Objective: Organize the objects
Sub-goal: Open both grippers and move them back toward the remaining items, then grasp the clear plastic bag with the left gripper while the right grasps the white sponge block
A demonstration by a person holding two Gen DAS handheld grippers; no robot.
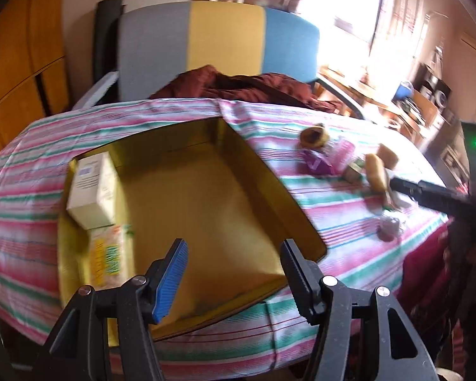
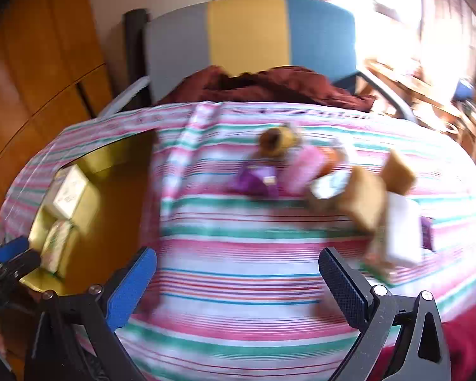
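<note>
- Just ahead of the left gripper (image 1: pixel 233 273), a shallow gold-coloured cardboard tray (image 1: pixel 279 187) lies on the pink, green and white striped cloth (image 1: pixel 349 222). The gripper's jaws stand wide apart with nothing between them, so nothing is being carried to the tray.
- At the tray's far-left corner from that gripper, a pale rectangular carton (image 1: pixel 92 190) stands beside a yellow-and-green printed packet (image 1: pixel 109 254). A careless sweep of the open fingers across the tray could knock the carton over, or shove the light tray along the cloth.
- Ahead and to the right of the right gripper (image 2: pixel 241 282), the things not yet sorted lie in a loose heap: a purple wrapped packet (image 2: pixel 254 181), a pink packet (image 2: pixel 304 168), a round brown piece (image 2: pixel 276 139), tan blocks (image 2: pixel 365 200) and a white box (image 2: pixel 403 231). This gripper too is wide open and empty — it holds nothing.
- The heap is crowded, with pieces touching or overlapping. Closing on one could pinch a neighbour as well, or flick it off the near-right edge of the table.
- Both views are smeared by motion. Reaching in before the hands settle could mean a missed or skewed grasp.
- The cloth is loose and creased — a fingertip dragging low could snag it and pull everything along.
</note>
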